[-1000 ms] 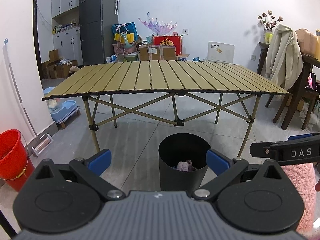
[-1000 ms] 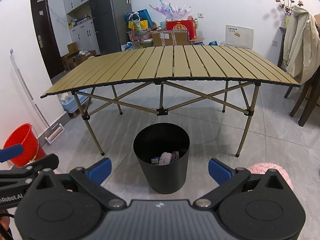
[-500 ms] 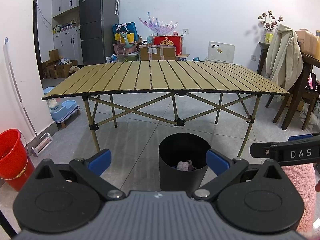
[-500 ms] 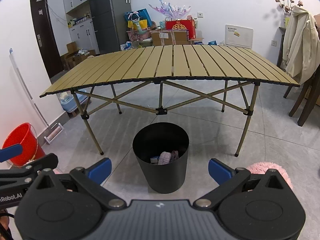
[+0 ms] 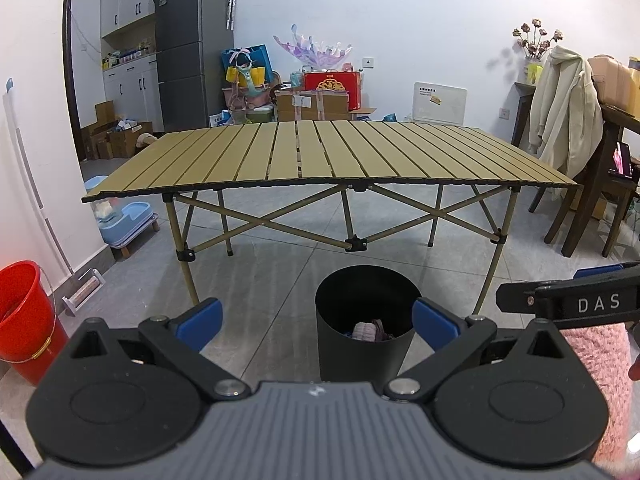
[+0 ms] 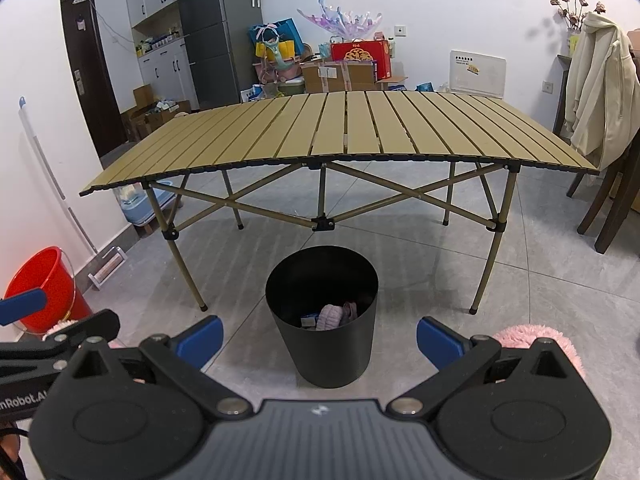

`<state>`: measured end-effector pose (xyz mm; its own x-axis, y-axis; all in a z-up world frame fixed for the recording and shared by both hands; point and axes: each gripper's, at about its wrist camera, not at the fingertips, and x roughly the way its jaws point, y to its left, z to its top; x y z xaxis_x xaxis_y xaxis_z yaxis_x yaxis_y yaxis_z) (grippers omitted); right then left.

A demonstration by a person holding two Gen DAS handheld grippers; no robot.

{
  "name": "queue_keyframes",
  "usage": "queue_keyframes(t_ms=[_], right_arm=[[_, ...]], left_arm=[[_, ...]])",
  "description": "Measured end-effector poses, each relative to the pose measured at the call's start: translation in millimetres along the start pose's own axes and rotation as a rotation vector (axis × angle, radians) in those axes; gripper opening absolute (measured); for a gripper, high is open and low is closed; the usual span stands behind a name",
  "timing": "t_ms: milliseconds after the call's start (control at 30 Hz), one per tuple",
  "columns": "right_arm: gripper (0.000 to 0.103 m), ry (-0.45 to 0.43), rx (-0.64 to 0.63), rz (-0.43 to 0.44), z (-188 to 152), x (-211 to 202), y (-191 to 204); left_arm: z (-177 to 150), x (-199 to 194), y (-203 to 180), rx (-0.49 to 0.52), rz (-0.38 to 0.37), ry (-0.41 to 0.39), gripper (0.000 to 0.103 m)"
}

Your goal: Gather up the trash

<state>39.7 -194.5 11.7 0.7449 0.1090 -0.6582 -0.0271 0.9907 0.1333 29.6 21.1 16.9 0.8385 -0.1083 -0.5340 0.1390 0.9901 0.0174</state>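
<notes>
A black round trash bin [image 5: 366, 320] stands on the tiled floor in front of a folding table [image 5: 320, 156]; it also shows in the right wrist view [image 6: 322, 316]. Crumpled pinkish trash [image 6: 334, 315] and a small blue item lie at its bottom; the trash shows in the left wrist view [image 5: 366, 330] too. My left gripper [image 5: 316, 320] is open and empty, held back from the bin. My right gripper [image 6: 320, 334] is open and empty, above and behind the bin. The table [image 6: 340, 132] top shows nothing on it.
A red bucket [image 5: 24, 320] stands at the left wall, with a mop beside it. A dark wooden chair with a cream coat [image 5: 564, 112] stands at the right. Boxes, bags and a grey fridge [image 5: 184, 40] fill the back. A pink fluffy sleeve [image 5: 596, 380] is at right.
</notes>
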Motion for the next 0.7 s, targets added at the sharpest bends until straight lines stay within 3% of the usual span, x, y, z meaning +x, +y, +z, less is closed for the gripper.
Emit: queue_keyframes(t_ms=[700], right_arm=[[0.103,-0.006,0.009,-0.004,0.7,-1.1,-0.6]], left_arm=[[-1.4,0.8,0.5,0.017,-0.013,-0.006,0.103]])
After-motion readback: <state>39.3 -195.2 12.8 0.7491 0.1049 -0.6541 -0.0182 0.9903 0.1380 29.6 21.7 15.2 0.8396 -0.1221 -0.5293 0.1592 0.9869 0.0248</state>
